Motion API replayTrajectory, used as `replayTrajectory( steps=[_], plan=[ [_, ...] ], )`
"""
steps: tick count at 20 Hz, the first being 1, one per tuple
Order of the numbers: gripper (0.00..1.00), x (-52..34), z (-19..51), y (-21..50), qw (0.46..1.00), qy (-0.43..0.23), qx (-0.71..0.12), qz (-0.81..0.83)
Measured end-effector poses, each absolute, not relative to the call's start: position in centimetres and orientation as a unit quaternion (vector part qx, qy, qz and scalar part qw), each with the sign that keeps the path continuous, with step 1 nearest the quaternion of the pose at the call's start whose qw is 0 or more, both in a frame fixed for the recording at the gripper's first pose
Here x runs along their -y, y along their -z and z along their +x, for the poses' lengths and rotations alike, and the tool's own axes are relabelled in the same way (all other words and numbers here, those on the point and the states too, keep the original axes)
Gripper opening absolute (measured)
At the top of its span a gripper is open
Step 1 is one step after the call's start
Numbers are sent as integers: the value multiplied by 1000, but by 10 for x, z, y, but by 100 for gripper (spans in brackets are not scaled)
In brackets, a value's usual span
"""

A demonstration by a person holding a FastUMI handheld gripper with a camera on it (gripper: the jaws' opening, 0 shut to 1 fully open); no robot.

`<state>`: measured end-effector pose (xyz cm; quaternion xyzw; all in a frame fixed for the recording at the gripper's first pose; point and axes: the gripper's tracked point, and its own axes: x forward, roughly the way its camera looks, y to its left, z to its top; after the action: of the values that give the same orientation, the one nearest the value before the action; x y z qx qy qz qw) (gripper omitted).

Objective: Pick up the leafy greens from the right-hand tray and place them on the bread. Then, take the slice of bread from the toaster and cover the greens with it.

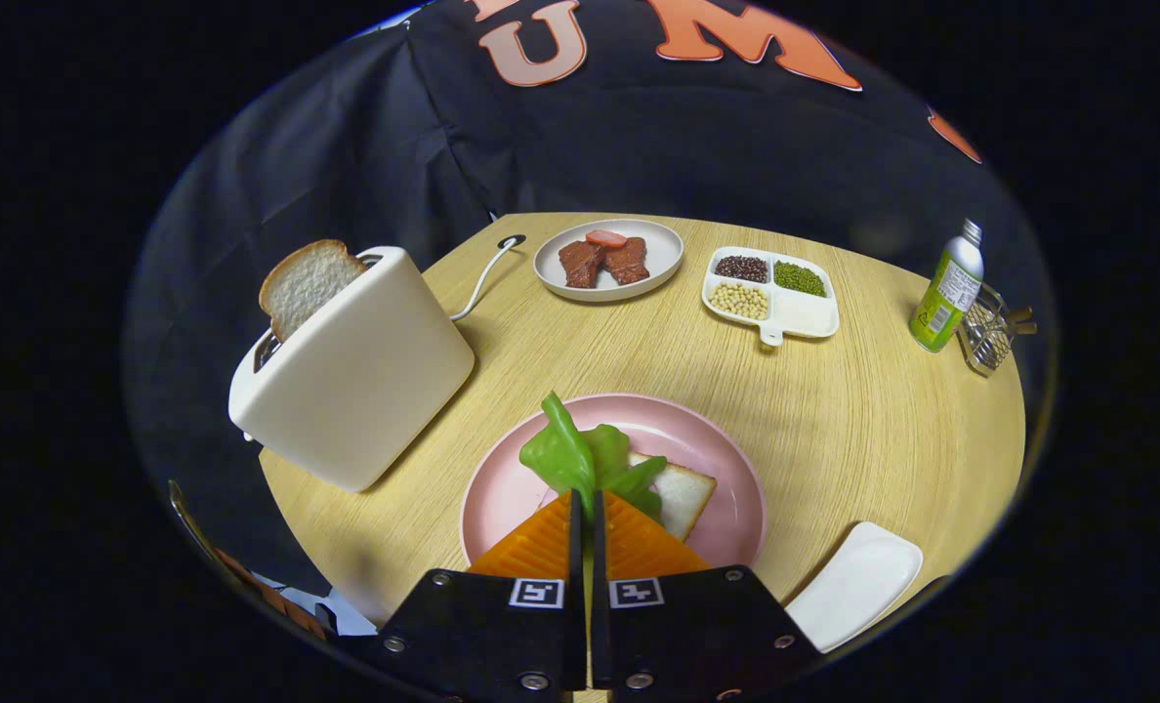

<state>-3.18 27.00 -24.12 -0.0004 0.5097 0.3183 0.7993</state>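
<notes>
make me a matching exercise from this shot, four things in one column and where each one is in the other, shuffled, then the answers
Things
1. leafy greens
2. upper bread slice
3. lower bread slice
4. green bottle

Places
A. standing in the toaster slot
B. flat on the pink plate, partly under the greens
C. pinched between the fingers of the gripper, over the pink plate
D. beside the wire basket at the far side of the table

Pairs: 1-C, 2-A, 3-B, 4-D
</notes>
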Motion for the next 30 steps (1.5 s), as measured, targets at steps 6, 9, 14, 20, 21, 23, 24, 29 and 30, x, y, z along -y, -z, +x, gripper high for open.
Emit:
replayTrajectory(
  steps=[6, 9, 14, 20, 21, 23, 24, 29, 30],
  plan=[
    [4, -270, -39, 263, 790, -309, -527, -47],
    [5, -266, -40, 265, 790, -303, -530, -51],
    [10, -266, -40, 254, 792, -303, -529, -38],
    [41, -270, -32, 217, 806, -307, -506, -19],
    [48, -273, -32, 210, 807, -309, -504, -17],
    [62, -283, -27, 192, 809, -315, -495, -4],
    [65, -288, -25, 182, 810, -321, -491, 4],
    [89, -325, -17, 134, 805, -345, -481, 31],
    [90, -334, -16, 127, 803, -352, -480, 32]
  ],
)
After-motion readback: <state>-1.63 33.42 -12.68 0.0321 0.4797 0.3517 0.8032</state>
